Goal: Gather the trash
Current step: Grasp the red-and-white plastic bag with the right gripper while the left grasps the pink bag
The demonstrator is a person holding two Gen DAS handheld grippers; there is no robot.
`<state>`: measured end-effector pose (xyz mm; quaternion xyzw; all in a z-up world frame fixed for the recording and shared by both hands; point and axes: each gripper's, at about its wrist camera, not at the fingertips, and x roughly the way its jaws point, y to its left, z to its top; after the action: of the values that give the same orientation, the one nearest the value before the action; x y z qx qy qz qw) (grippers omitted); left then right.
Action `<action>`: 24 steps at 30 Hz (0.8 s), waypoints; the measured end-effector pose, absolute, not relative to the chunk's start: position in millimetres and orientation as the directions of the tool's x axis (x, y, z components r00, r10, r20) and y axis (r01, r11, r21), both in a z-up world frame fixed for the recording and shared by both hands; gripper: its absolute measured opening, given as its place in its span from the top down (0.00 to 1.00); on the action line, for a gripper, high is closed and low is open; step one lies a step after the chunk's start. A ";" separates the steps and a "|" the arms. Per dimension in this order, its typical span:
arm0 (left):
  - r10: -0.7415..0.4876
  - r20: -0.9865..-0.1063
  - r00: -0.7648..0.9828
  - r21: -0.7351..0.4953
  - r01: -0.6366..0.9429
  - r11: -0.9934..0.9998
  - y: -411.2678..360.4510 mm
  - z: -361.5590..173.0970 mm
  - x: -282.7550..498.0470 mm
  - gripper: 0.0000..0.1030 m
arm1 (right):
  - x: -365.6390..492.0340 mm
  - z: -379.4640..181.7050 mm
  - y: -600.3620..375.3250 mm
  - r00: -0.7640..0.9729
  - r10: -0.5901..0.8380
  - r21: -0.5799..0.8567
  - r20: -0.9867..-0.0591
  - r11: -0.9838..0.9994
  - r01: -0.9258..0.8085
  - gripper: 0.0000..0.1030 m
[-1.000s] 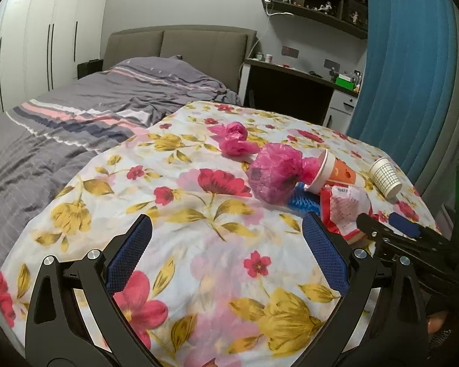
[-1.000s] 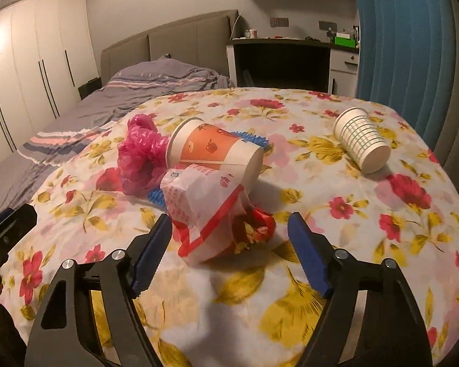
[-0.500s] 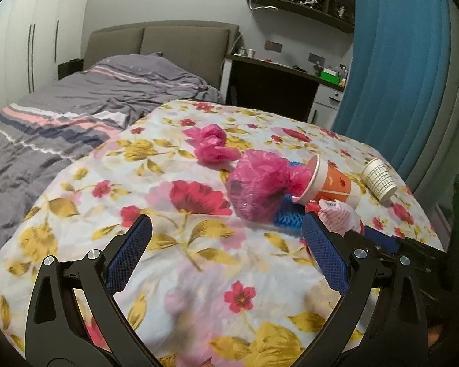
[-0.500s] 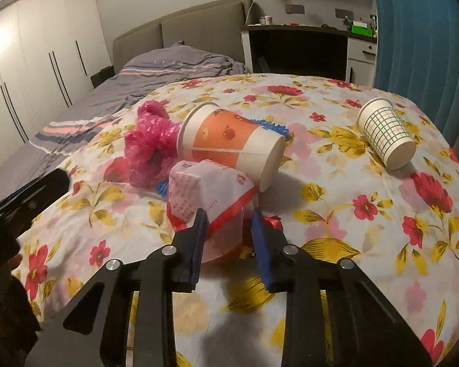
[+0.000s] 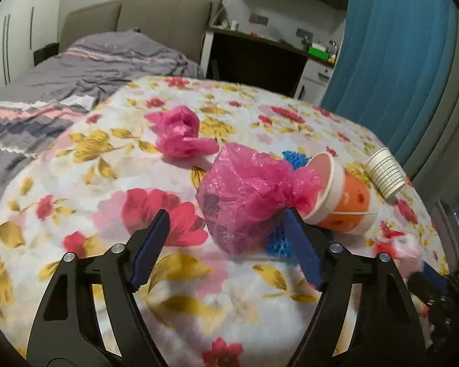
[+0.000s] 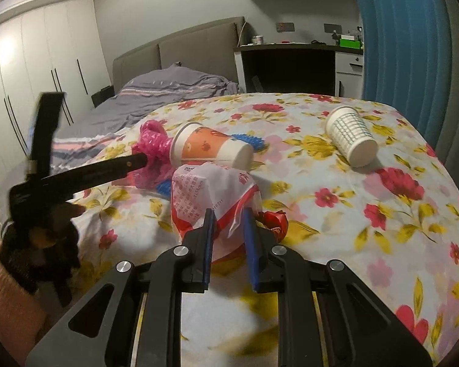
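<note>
Floral bedding is filling the left-wrist view, where the left gripper [image 5: 226, 223] is closing around the pink bag [image 5: 244, 195] at twelve o'clock (pads not yet pressing), while, right-wrist view, the right gripper [image 6: 229, 217] is clamping the white-and-red wrapper [image 6: 211, 195].

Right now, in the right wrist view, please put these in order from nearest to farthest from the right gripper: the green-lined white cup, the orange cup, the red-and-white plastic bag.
1. Red-and-white plastic bag: pinched by the right gripper.
2. Orange cup: on its side just behind the bag.
3. Green-lined white cup: on its side, far right.
</note>
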<state>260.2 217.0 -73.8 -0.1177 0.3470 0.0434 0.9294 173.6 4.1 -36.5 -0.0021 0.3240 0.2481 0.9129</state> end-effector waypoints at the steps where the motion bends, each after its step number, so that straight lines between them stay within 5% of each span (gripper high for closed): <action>1: -0.010 -0.665 0.747 -0.190 -0.156 0.969 216.5 -76.3 263.6 0.32 | 173.6 -36.2 0.4 0.666 0.452 0.165 -0.593 0.878 -0.449 0.80; 8: -0.076 -0.707 0.703 -0.227 -0.124 0.966 220.3 -89.4 274.3 0.82 | 170.3 -35.3 -8.7 0.668 0.456 0.177 -0.588 0.878 -0.444 0.80; 10: -0.076 -0.702 0.708 -0.233 -0.127 0.964 222.6 -89.3 270.3 0.89 | 168.9 -34.7 -8.8 0.670 0.457 0.178 -0.584 0.878 -0.444 0.80; 13: -0.061 -0.691 0.720 -0.234 -0.143 0.962 226.2 -86.3 258.3 0.96 | 166.4 -33.6 -12.2 0.671 0.462 0.186 -0.580 0.877 -0.443 0.80; 24: 0.034 -0.605 0.795 -0.249 -0.230 0.941 227.1 -55.9 174.0 0.96 | 140.2 -18.7 -29.4 0.711 0.450 0.180 -0.540 0.887 -0.426 0.80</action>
<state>174.0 227.1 -55.9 -0.1569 0.3120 0.0707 0.9344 140.2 -29.4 -18.7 0.0209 0.2976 0.2369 0.9246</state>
